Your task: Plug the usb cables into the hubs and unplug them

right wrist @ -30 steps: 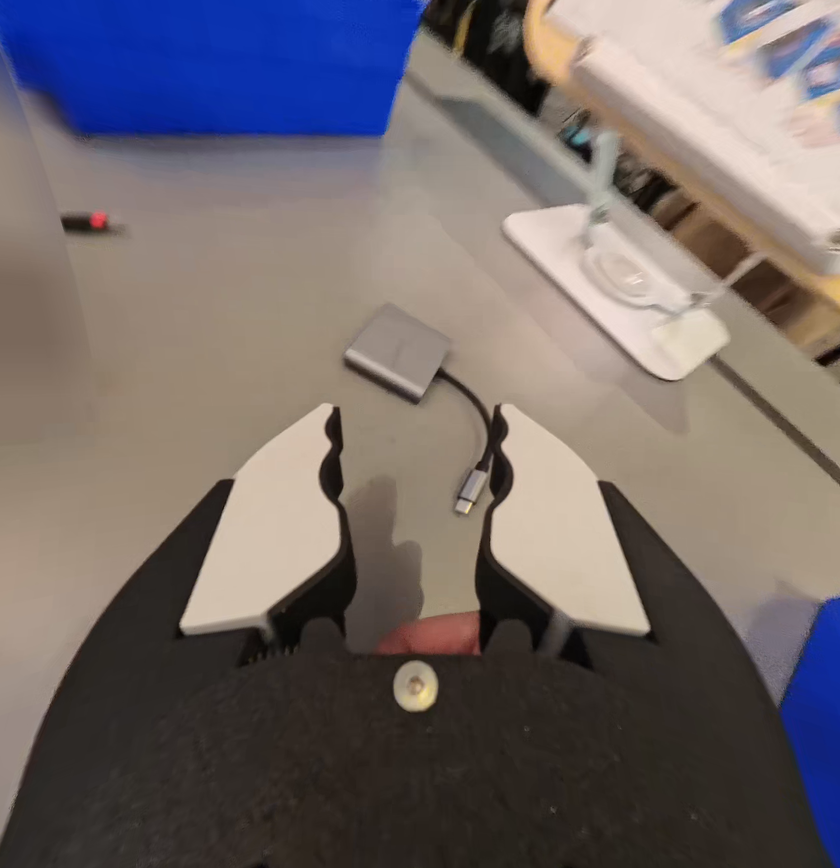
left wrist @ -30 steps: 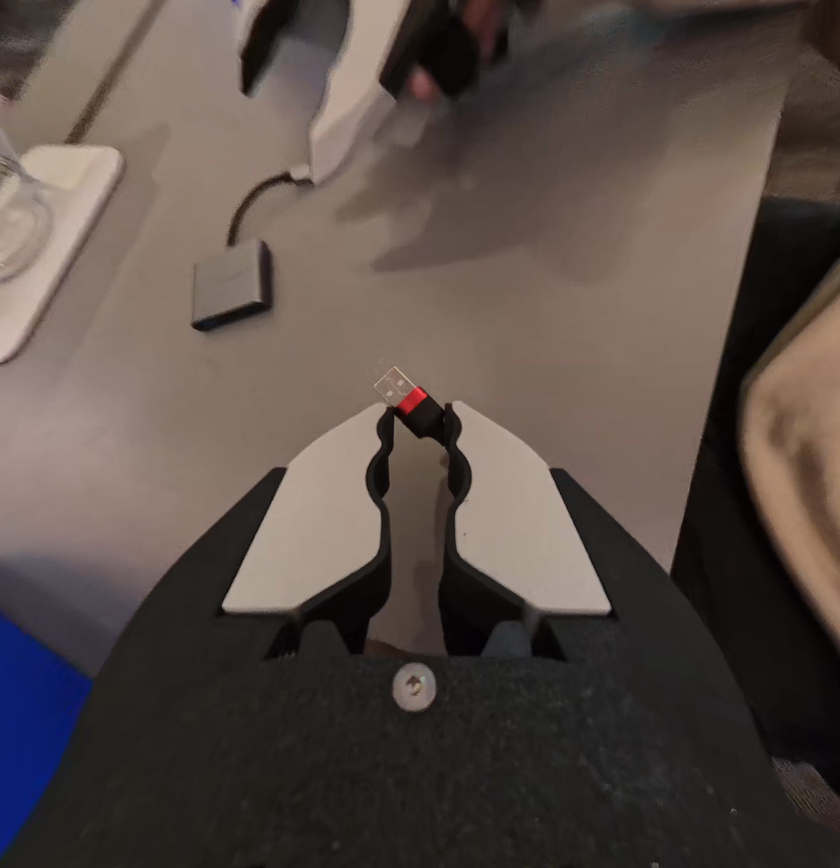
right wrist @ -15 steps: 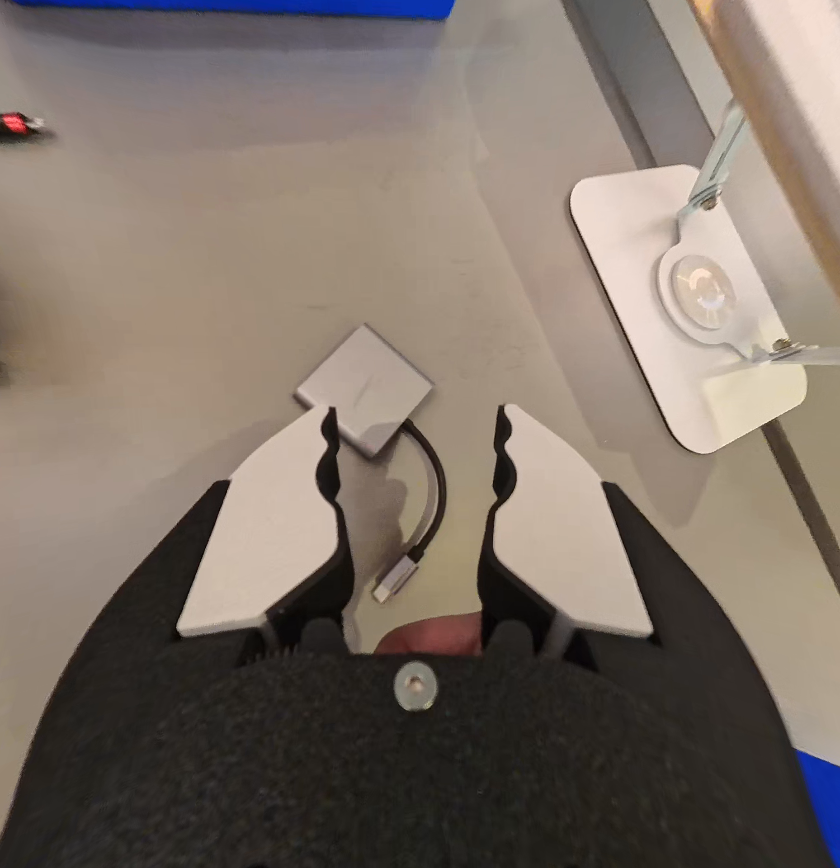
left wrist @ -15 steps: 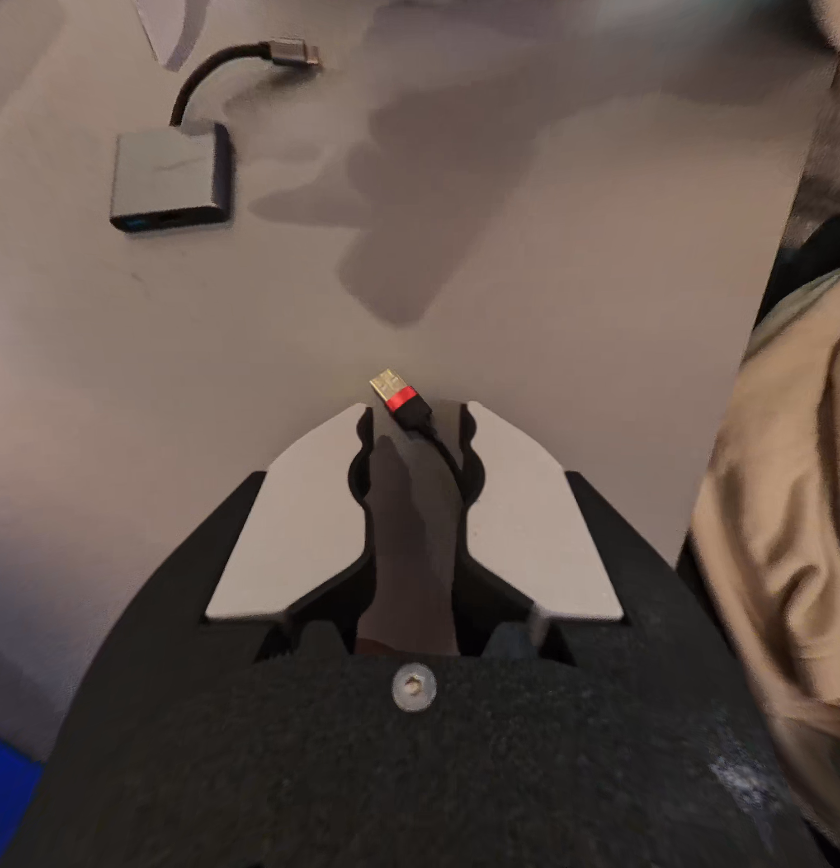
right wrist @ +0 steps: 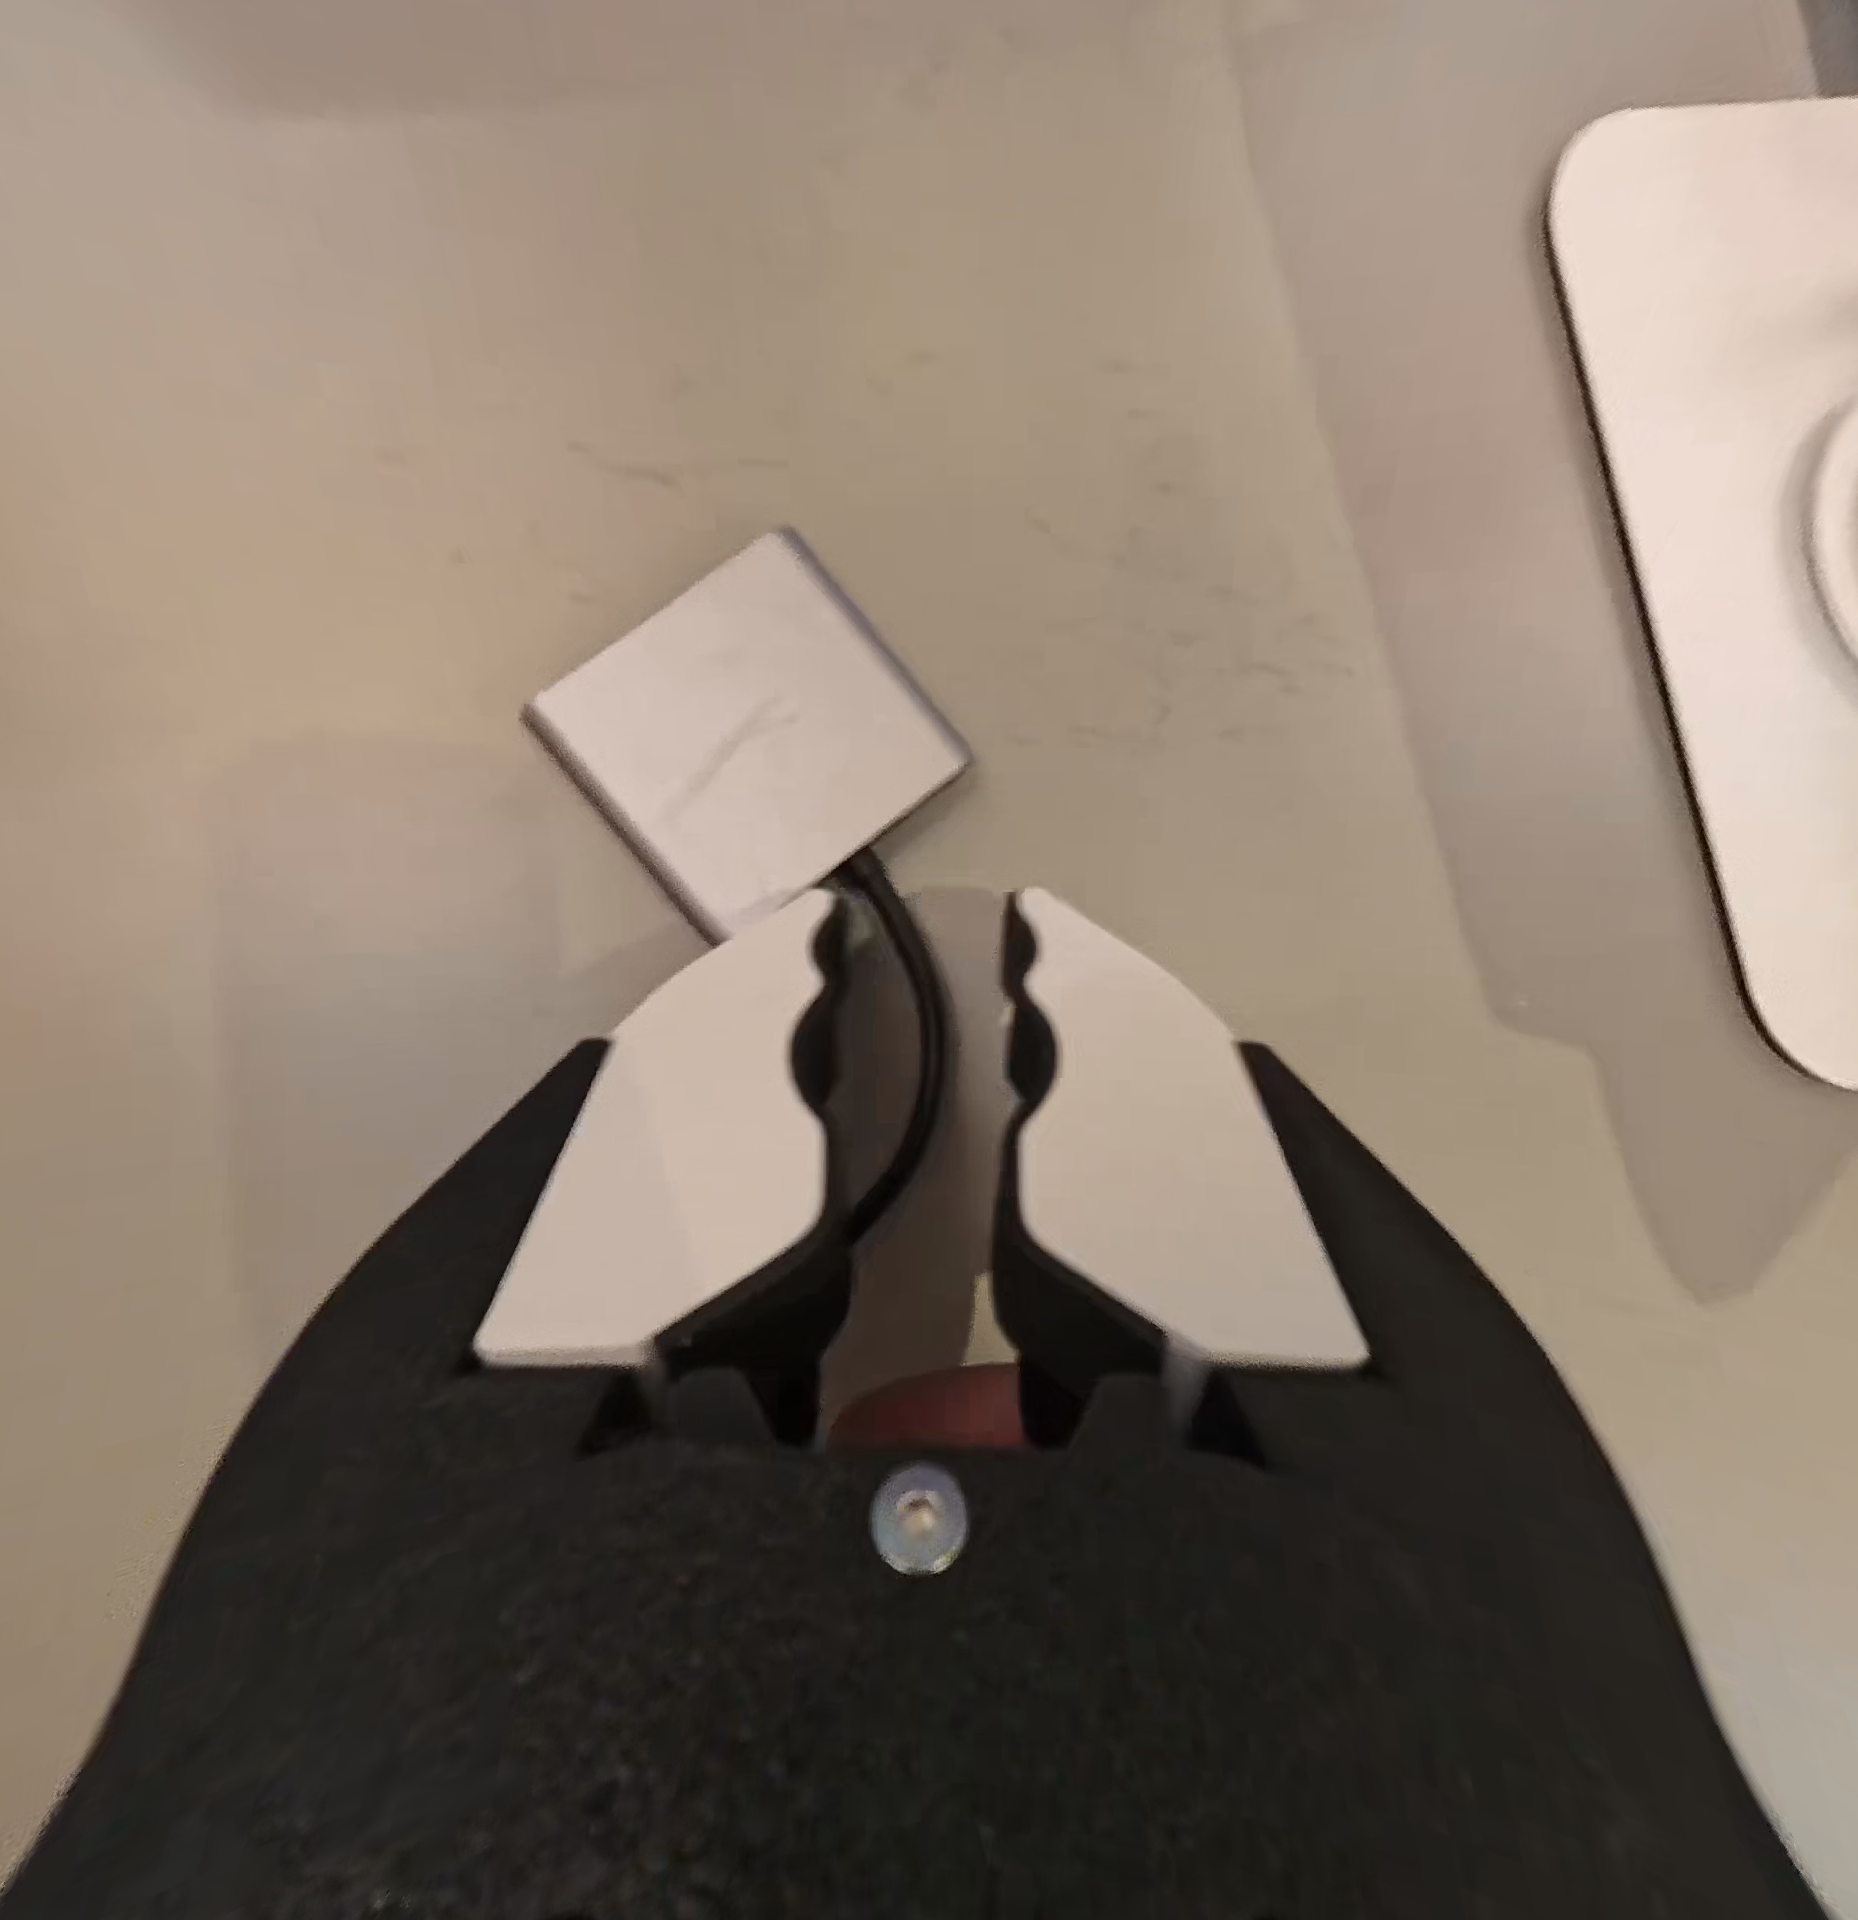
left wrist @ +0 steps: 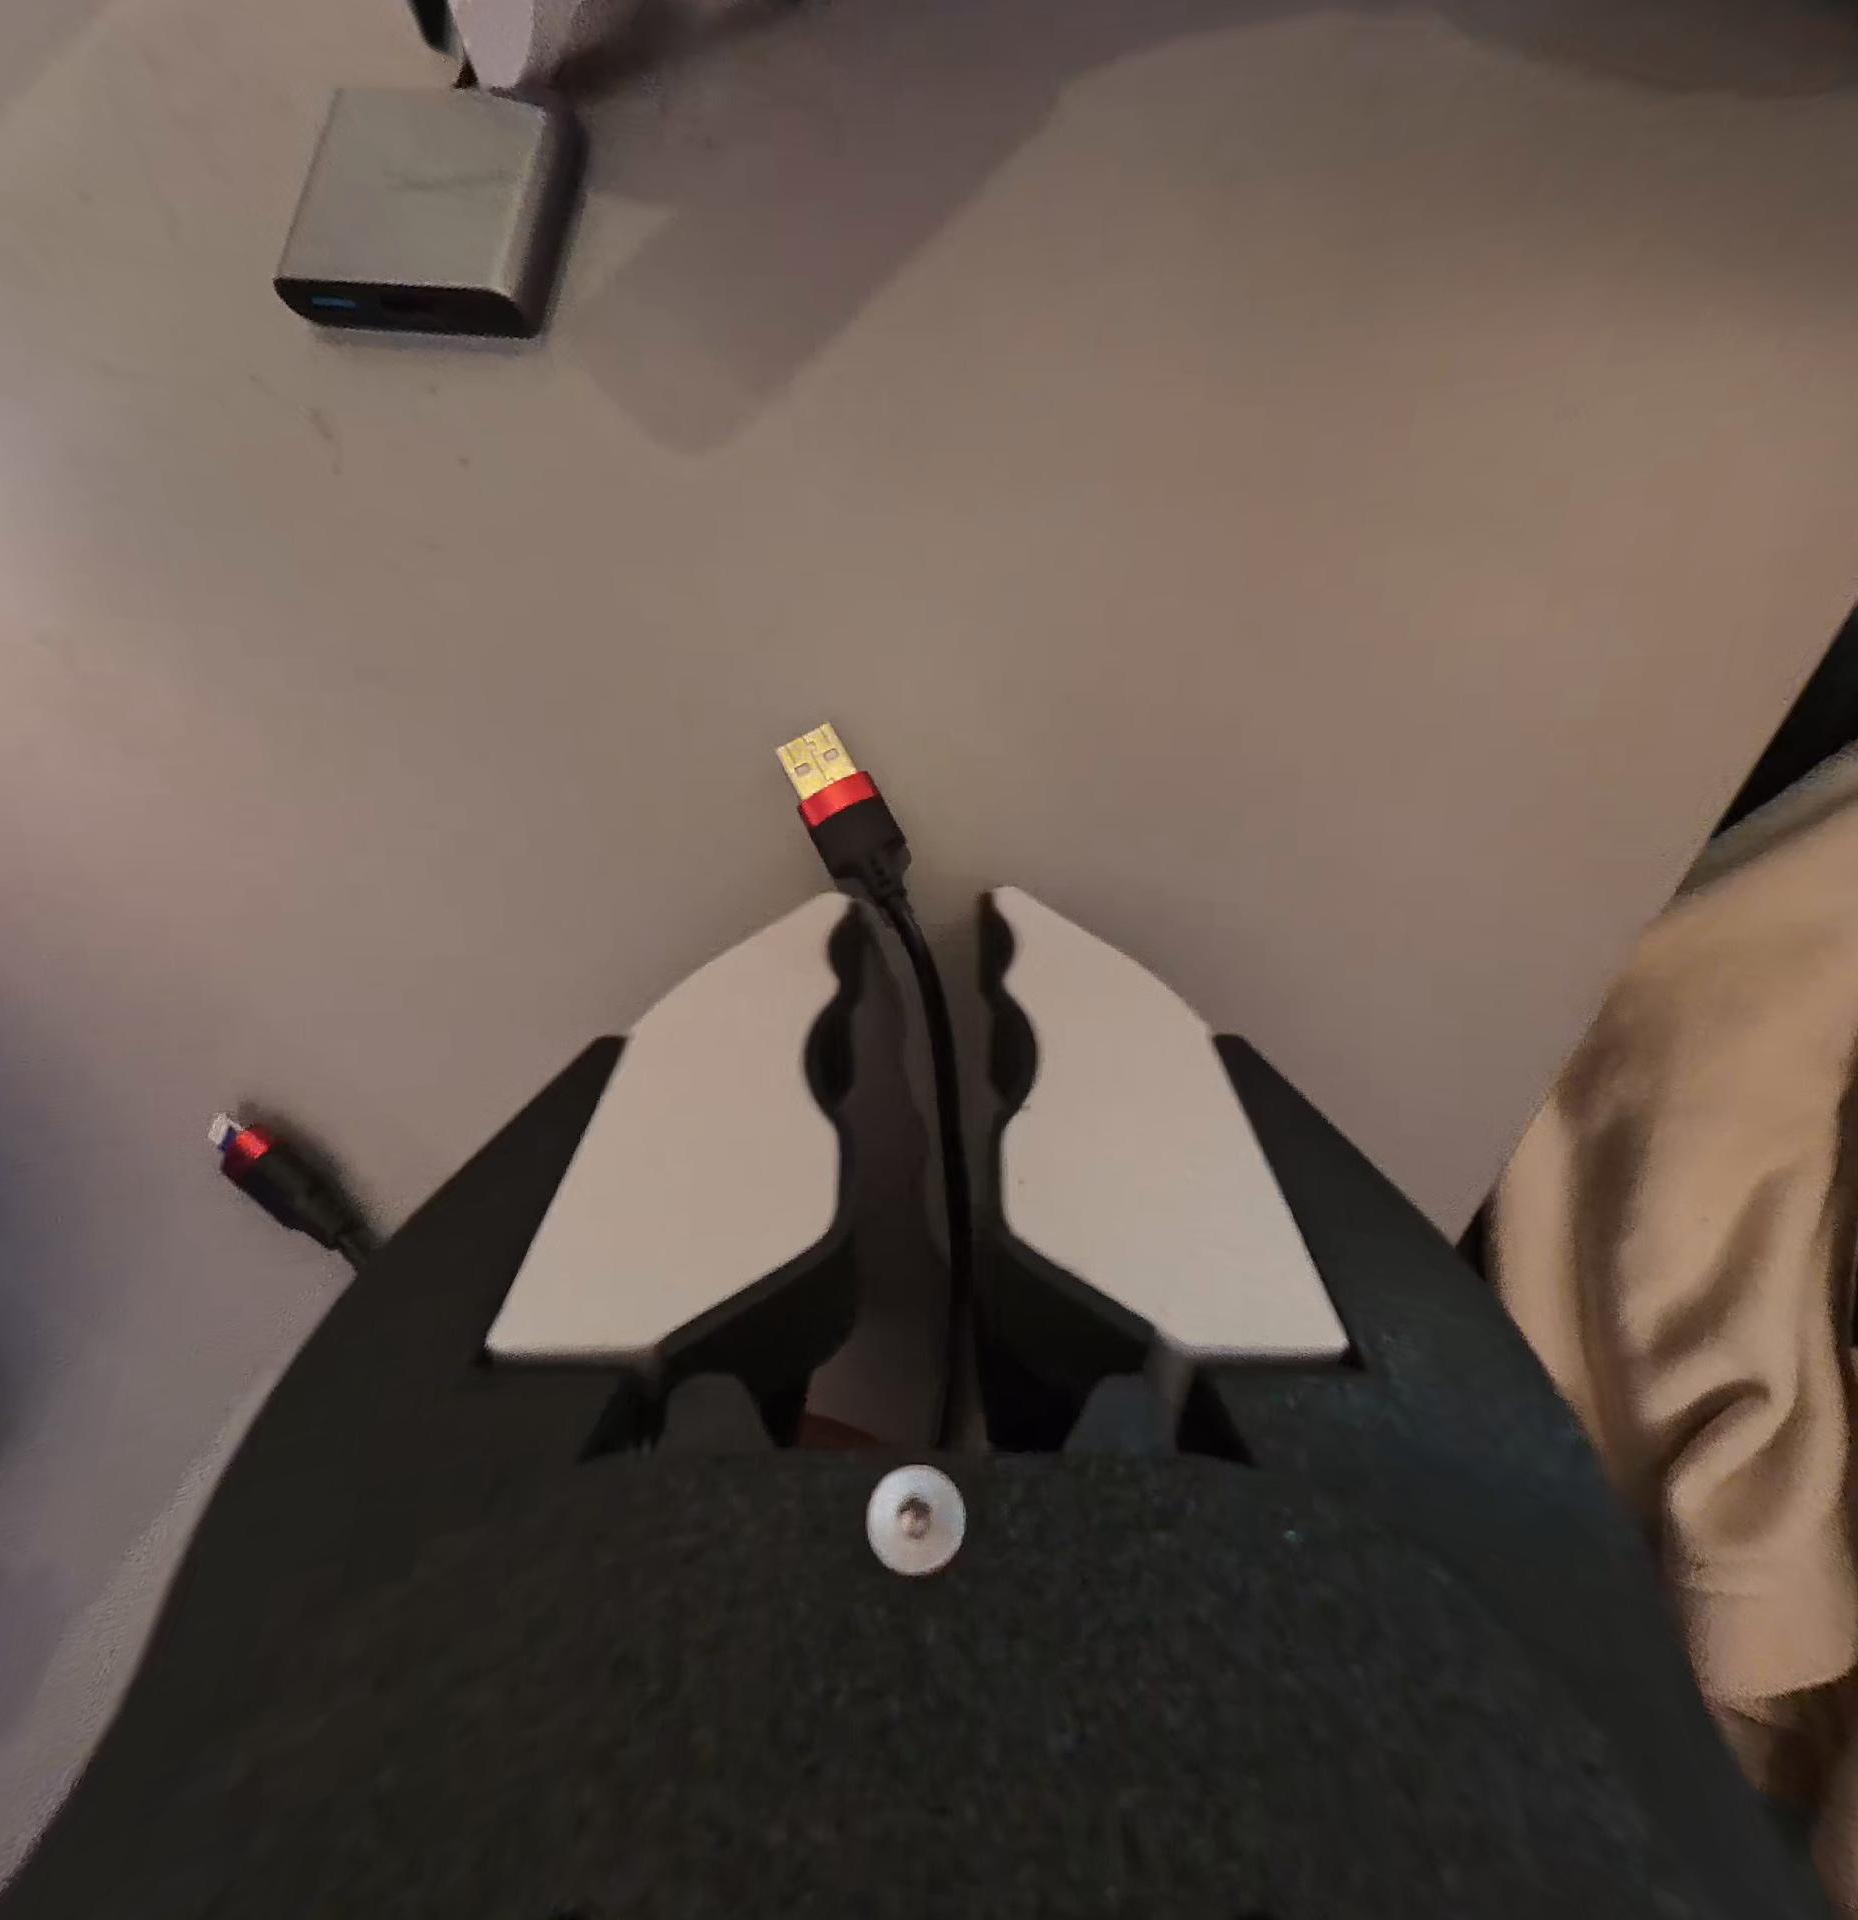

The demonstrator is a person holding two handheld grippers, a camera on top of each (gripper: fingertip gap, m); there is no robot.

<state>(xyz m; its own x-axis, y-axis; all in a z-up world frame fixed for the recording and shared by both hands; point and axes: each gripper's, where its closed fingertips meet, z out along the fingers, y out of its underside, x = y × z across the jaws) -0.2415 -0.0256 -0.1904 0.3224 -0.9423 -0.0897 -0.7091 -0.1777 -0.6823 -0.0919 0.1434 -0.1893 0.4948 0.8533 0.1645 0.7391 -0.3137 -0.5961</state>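
Note:
In the left wrist view, a black USB cable ends in a gold plug with a red collar (left wrist: 831,790). The plug lies on the grey table (left wrist: 1216,520) just past my left gripper (left wrist: 917,899). That gripper is open, and the cable runs loose between its fingers. The cable's other red-collared plug (left wrist: 247,1148) lies at the left. A grey square hub (left wrist: 426,197) sits at the far left. In the right wrist view, my right gripper (right wrist: 923,899) is low behind the hub (right wrist: 748,727). It is open, with a narrow gap around the hub's black cable (right wrist: 920,1018).
A white flat stand base (right wrist: 1735,520) lies to the right of the hub. The table edge runs diagonally at the right in the left wrist view, with a person's beige clothing (left wrist: 1735,1351) beyond it. Part of the other gripper (left wrist: 509,42) shows behind the hub. Across from one pair of fingers to the other is roughly 25 cm. The grey square hub (left wrist: 426,197) is about 4 cm from my right fingertips. It is also in sight in the right wrist view (right wrist: 700,716).
My left gripper opened and let go of the gold plug, which now lies on the table. My right gripper came down close behind the hub and its jaws narrowed around the hub's cable.

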